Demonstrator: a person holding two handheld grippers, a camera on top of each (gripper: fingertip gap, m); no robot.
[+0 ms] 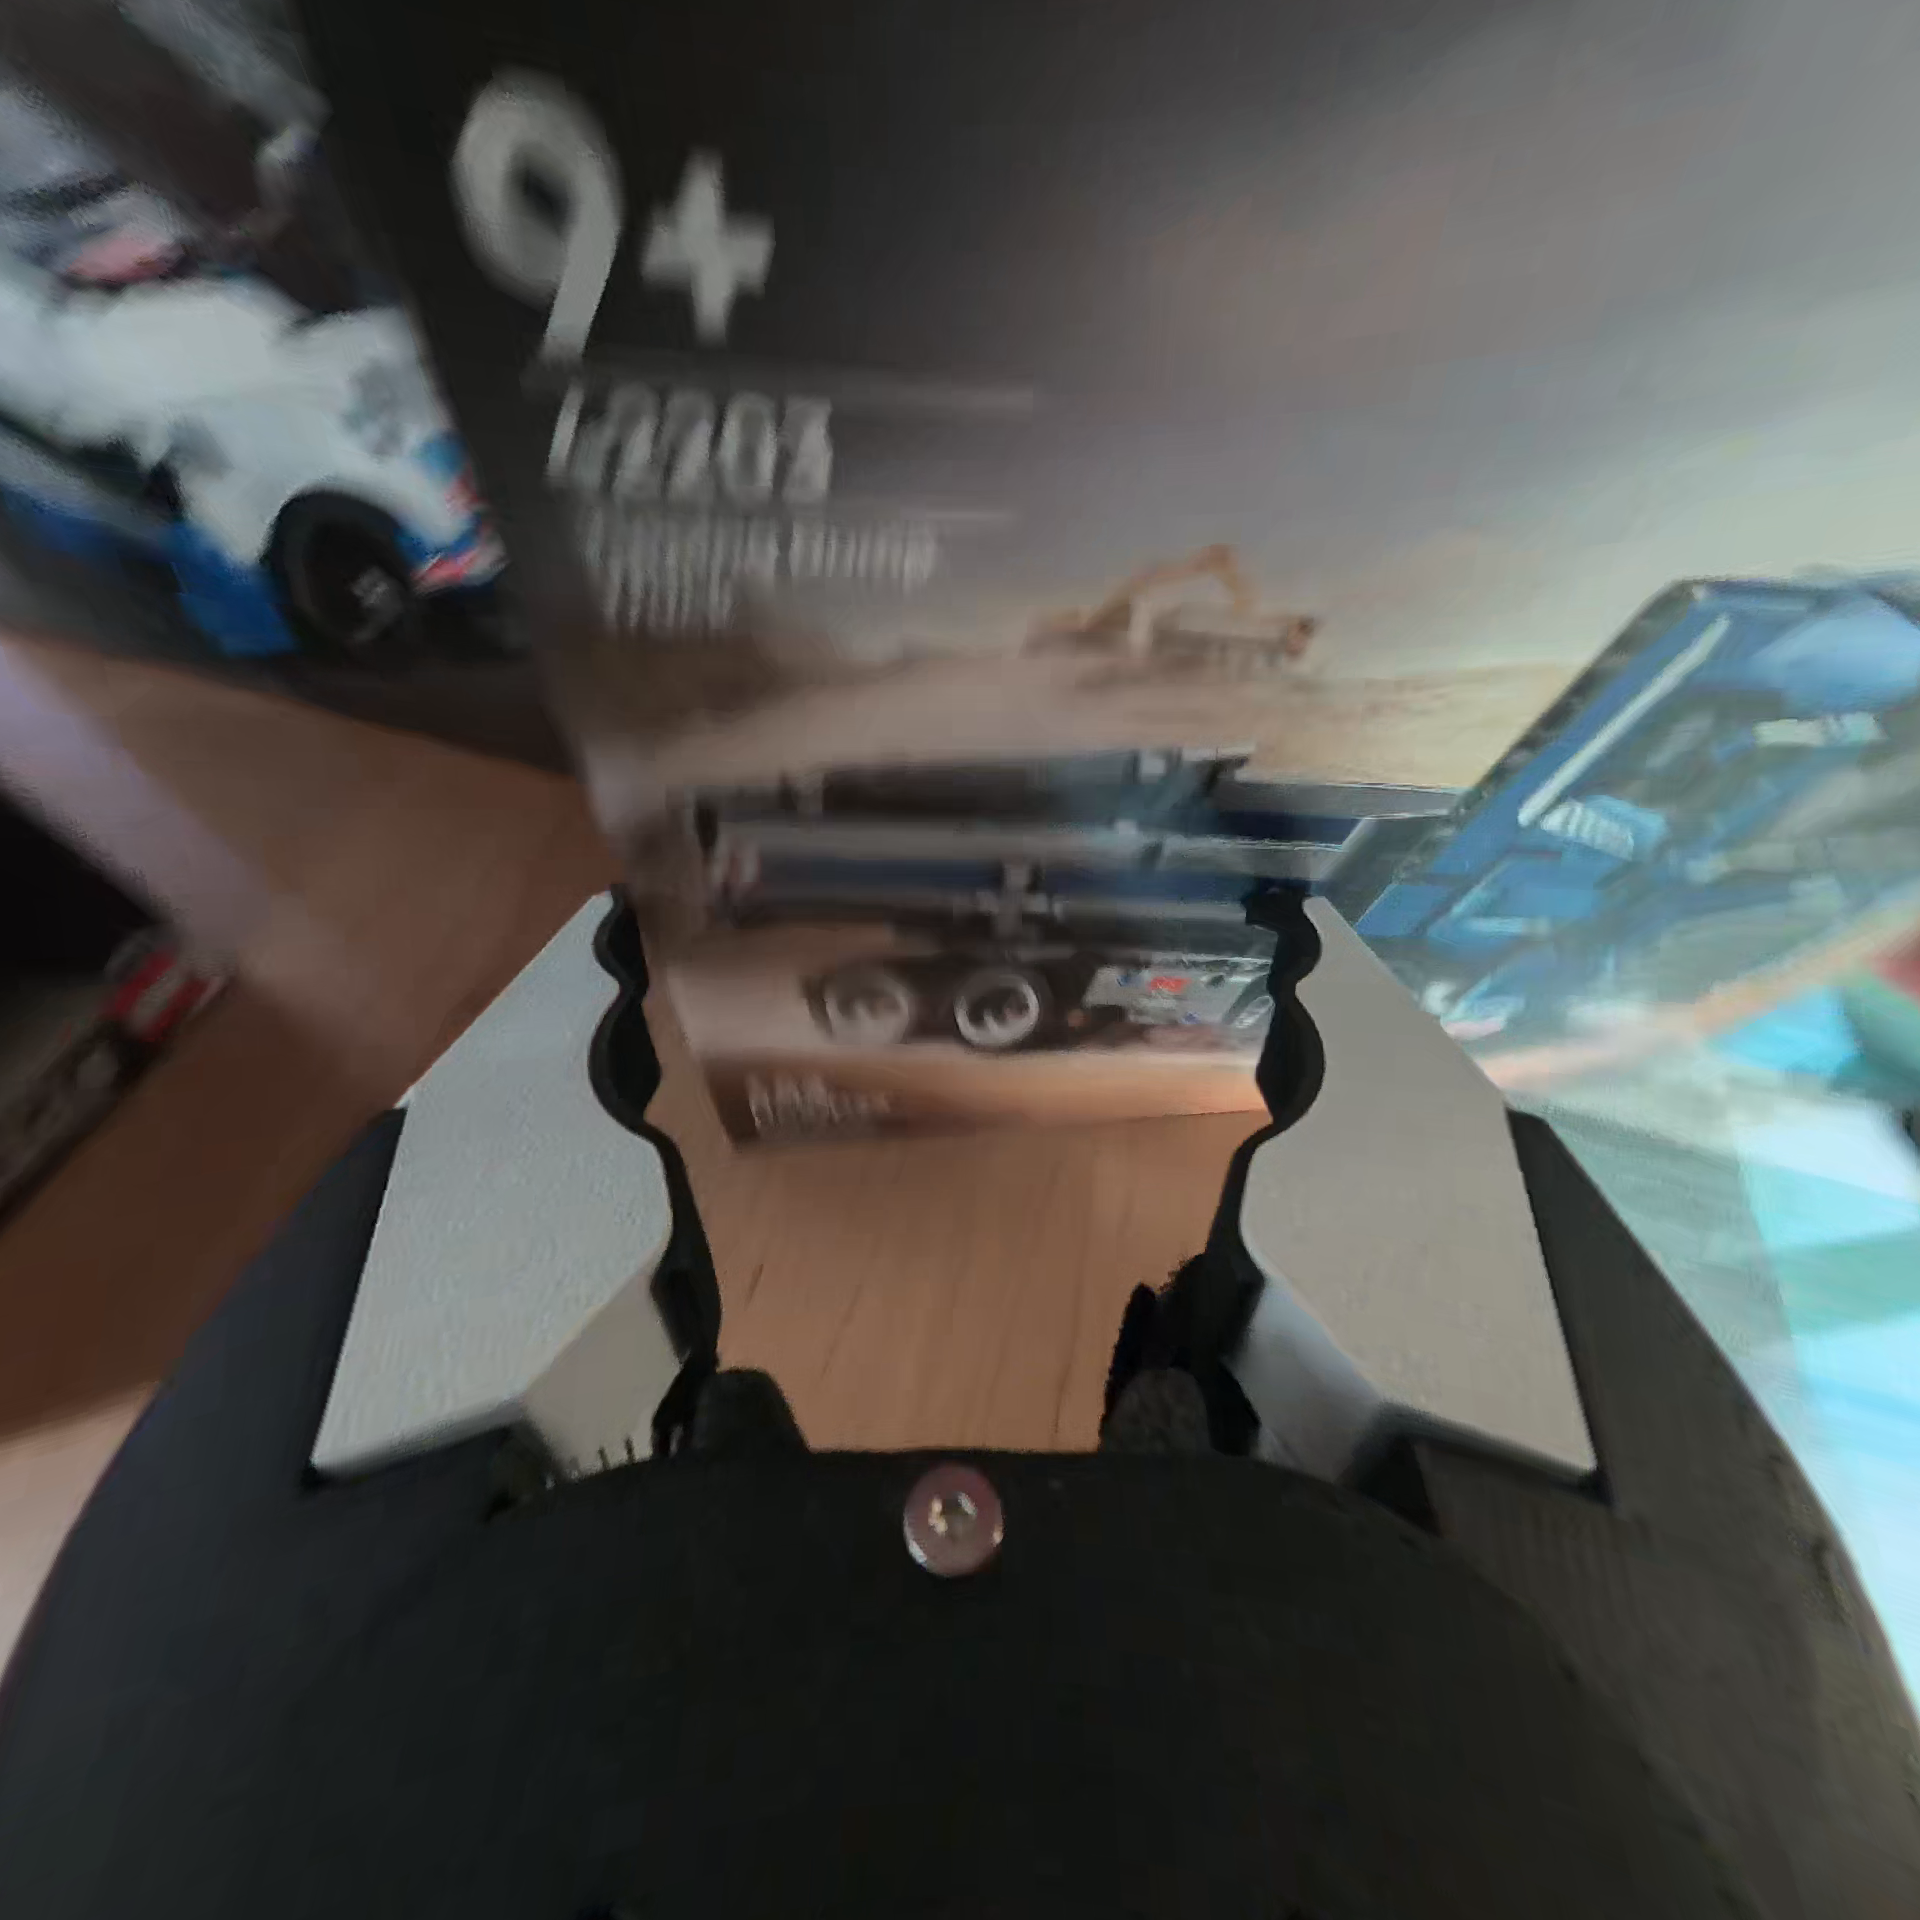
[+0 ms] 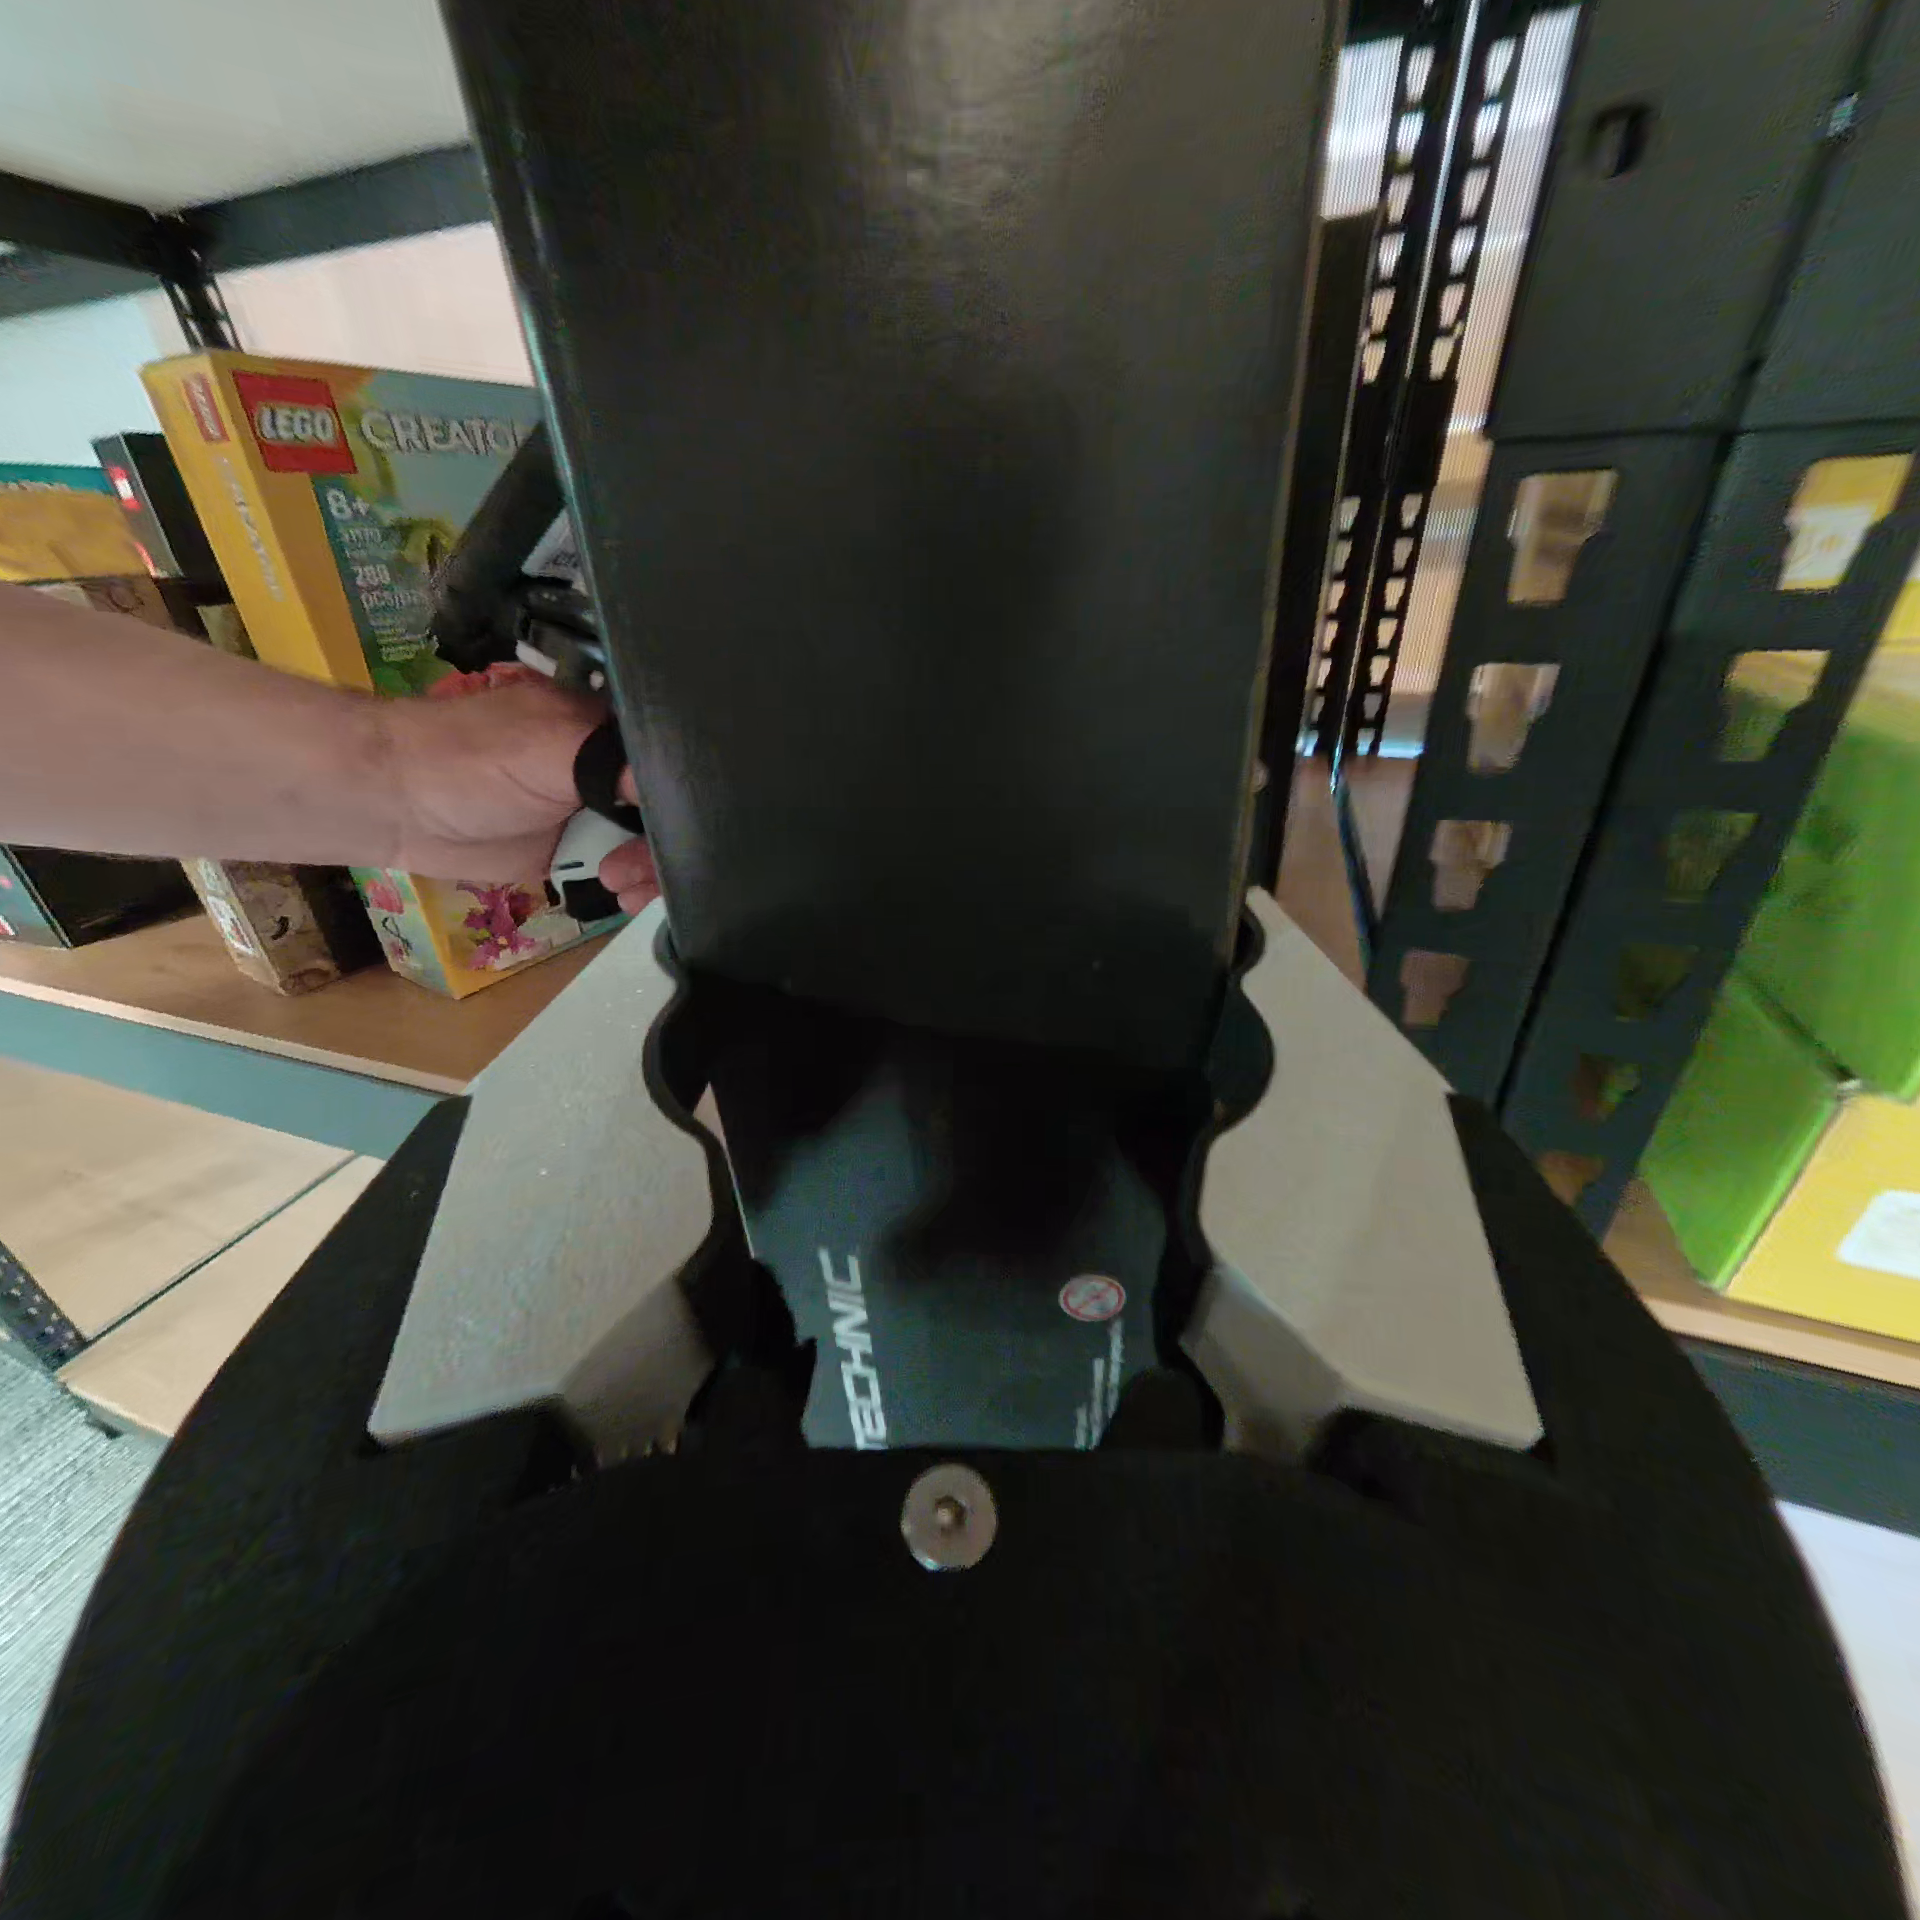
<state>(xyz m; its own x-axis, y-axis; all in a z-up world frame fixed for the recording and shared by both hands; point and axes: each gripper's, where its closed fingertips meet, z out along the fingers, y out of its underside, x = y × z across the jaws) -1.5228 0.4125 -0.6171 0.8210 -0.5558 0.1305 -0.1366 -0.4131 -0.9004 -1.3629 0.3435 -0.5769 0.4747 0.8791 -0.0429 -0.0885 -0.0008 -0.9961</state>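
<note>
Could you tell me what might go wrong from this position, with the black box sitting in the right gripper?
1. The right gripper clamps the tall black box only at its bottom end; it could tip or twist in the grasp.
2. The box stands close to the black shelf upright and might knock it.
3. The open left gripper sits near the truck-picture box in a blurred view; it could bump that.

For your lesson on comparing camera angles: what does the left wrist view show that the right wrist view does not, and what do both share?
Left only: the box's printed front with a truck picture, and a white-and-blue car box. Right only: a hand, a yellow box and black shelf uprights. Both: the dark box, gripped on its sides by the right tongs, and wooden shelving.
</note>
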